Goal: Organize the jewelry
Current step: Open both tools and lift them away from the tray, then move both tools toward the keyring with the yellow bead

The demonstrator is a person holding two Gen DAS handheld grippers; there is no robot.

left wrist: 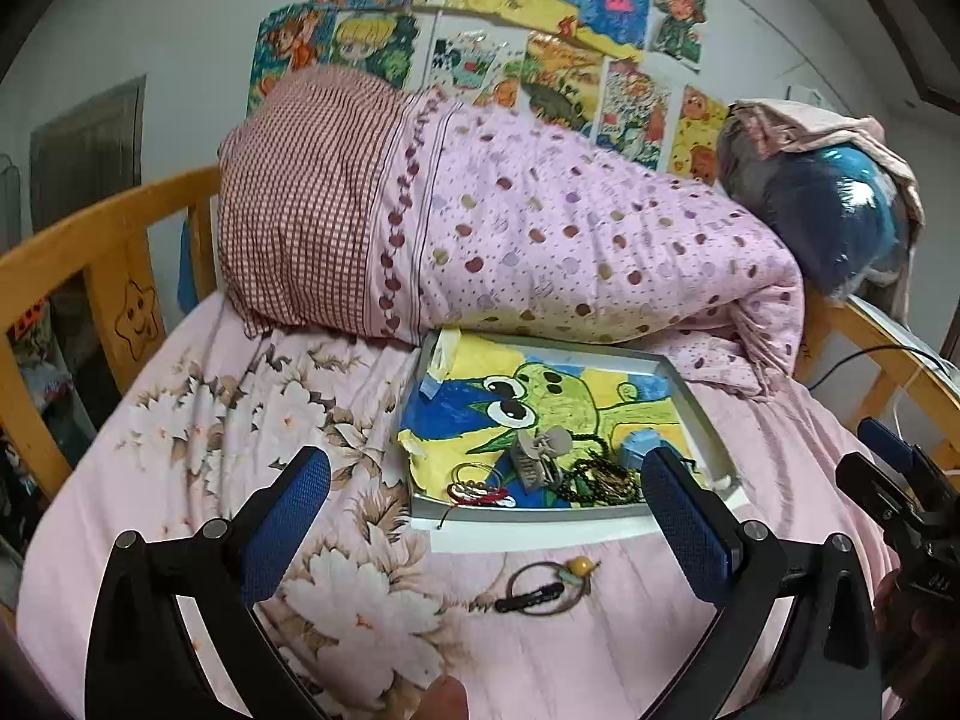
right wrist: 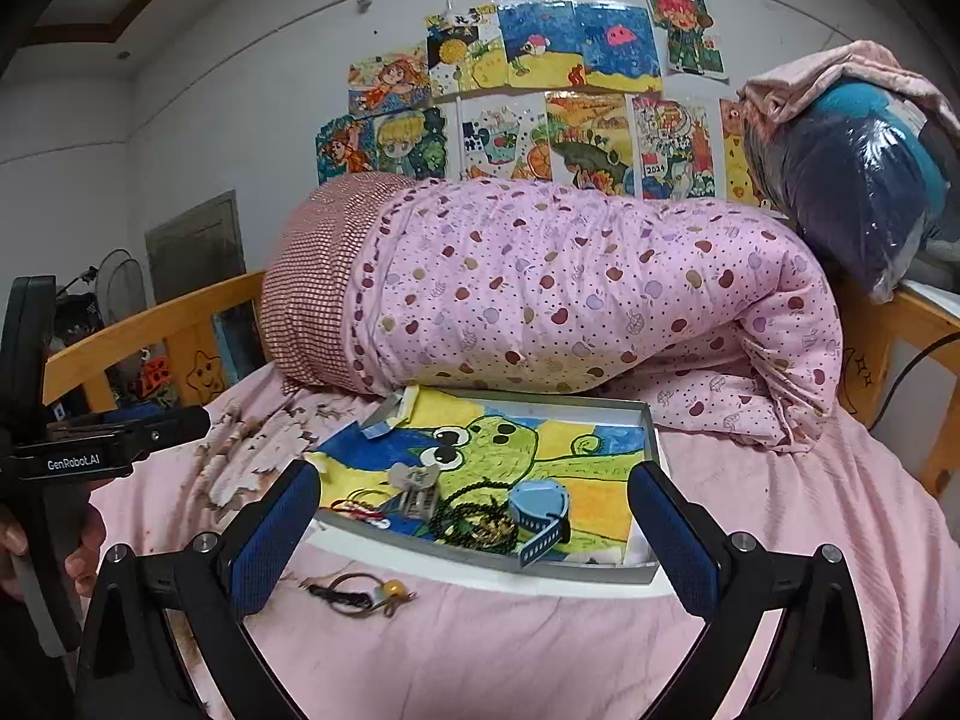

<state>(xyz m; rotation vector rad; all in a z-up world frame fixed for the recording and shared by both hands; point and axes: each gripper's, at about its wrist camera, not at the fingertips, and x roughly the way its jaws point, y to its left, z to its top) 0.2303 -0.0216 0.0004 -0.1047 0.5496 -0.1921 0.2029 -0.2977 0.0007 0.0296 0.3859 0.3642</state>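
Note:
A shallow grey tray (left wrist: 702, 414) (right wrist: 651, 450) lined with a frog drawing lies on the pink bed. In it are red and gold bangles (left wrist: 480, 489) (right wrist: 360, 510), a grey hair claw (left wrist: 534, 462) (right wrist: 417, 489), a dark bead necklace (left wrist: 600, 480) (right wrist: 474, 516) and a blue watch (left wrist: 636, 447) (right wrist: 540, 510). A cord bracelet with a yellow bead (left wrist: 543, 588) (right wrist: 363, 594) lies on the sheet in front of the tray. My left gripper (left wrist: 486, 516) is open, above the bracelet. My right gripper (right wrist: 474, 534) is open, over the tray's near edge.
A rolled pink dotted quilt (left wrist: 540, 240) (right wrist: 570, 288) lies behind the tray. Wooden bed rails (left wrist: 90, 252) (right wrist: 150, 324) bound the bed on both sides. A blue bagged bundle (right wrist: 858, 180) sits at the right. Children's drawings hang on the wall.

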